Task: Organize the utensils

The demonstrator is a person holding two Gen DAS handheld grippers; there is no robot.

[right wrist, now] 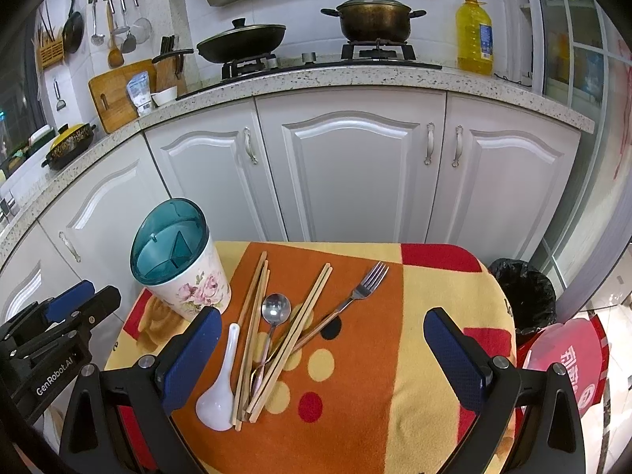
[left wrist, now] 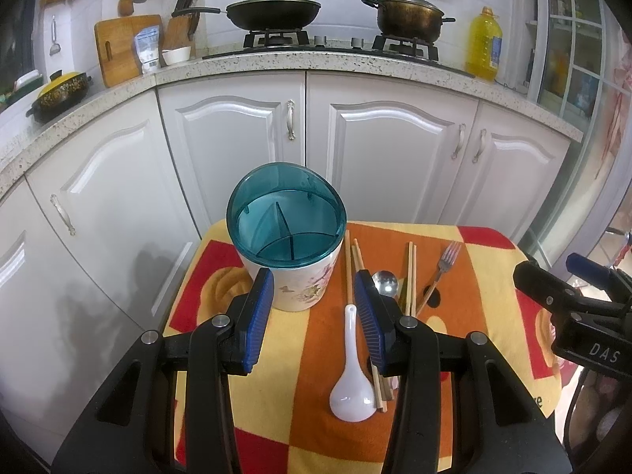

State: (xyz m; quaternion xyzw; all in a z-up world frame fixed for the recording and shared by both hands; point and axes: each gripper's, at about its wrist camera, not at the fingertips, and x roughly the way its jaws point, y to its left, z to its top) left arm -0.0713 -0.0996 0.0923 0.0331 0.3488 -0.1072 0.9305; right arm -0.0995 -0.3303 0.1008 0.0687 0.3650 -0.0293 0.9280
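Note:
A white floral utensil holder (left wrist: 294, 276) (right wrist: 189, 280) with a teal divided insert stands at the table's far left. To its right lie a white ceramic spoon (left wrist: 351, 371) (right wrist: 219, 383), several wooden chopsticks (left wrist: 349, 268) (right wrist: 252, 316), a metal spoon (left wrist: 385, 282) (right wrist: 275, 310) and a fork (left wrist: 444, 266) (right wrist: 361, 288). My left gripper (left wrist: 314, 284) is open and empty, hovering just in front of the holder. My right gripper (right wrist: 322, 324) is wide open and empty above the utensils.
The small table has an orange, yellow and red cloth (right wrist: 355, 395). White cabinets (right wrist: 347, 166) stand behind it, with a stove, pots and an oil bottle (right wrist: 474, 35) on the counter. A black-lined bin (right wrist: 525, 296) and a red stool (right wrist: 568, 359) sit at the right.

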